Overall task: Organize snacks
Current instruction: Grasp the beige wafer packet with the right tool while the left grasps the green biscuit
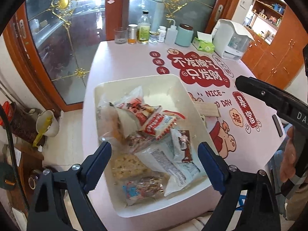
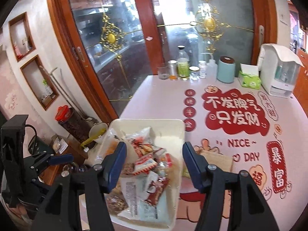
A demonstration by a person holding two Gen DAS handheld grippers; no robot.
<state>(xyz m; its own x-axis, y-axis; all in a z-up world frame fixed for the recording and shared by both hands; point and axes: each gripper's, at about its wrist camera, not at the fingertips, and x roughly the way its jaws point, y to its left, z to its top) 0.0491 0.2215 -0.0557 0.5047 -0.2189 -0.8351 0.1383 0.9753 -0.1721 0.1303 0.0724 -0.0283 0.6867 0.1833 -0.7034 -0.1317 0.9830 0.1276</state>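
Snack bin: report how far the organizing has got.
Done: the white bin already holds a heap of snack packets. In hand: nothing; the left tool and the right tool both hover open above the bin. Left: a beige packet lies on the table beside it.

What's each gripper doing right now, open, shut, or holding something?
Left gripper: open, holding nothing, over the white plastic snack bin.
Right gripper: open, holding nothing, above the same bin.
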